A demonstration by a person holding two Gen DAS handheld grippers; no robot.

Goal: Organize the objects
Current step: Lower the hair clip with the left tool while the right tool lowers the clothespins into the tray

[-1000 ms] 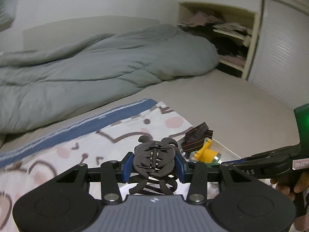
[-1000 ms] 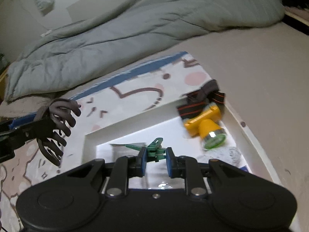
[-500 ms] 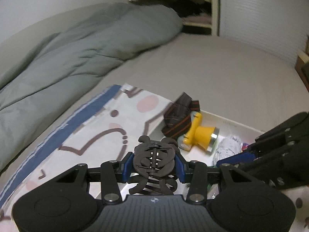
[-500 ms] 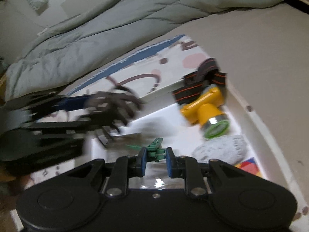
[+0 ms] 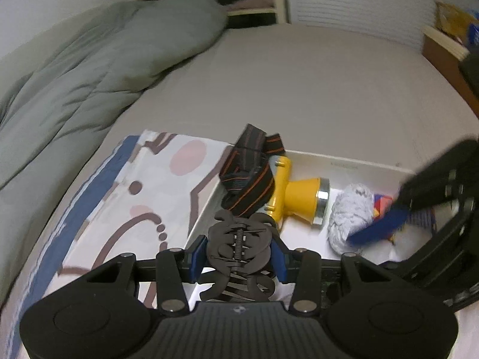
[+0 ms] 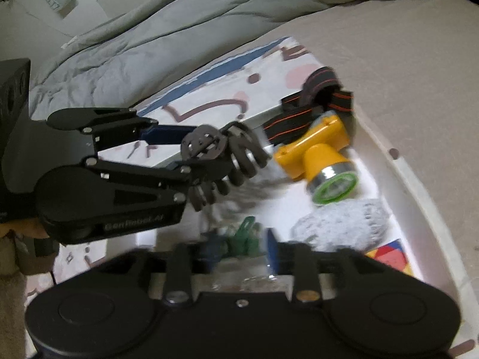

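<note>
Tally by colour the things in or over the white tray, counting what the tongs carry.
Over or inside the white plastic tray:
Dark brown: 1, claw hair clip
Yellow: 1, headlamp with striped strap
Green: 1, small clip
Grey: 1, knitted bundle
Multicoloured: 1, block
Total: 5

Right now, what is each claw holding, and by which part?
Left claw grips the dark hair clip across its hinged spring end. Right claw is opening, pads apart; the green clip between them looks released.

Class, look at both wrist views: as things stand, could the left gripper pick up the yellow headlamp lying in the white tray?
Probably not: the left gripper is already shut on the dark hair claw. The yellow headlamp lies unobstructed ahead.
</note>
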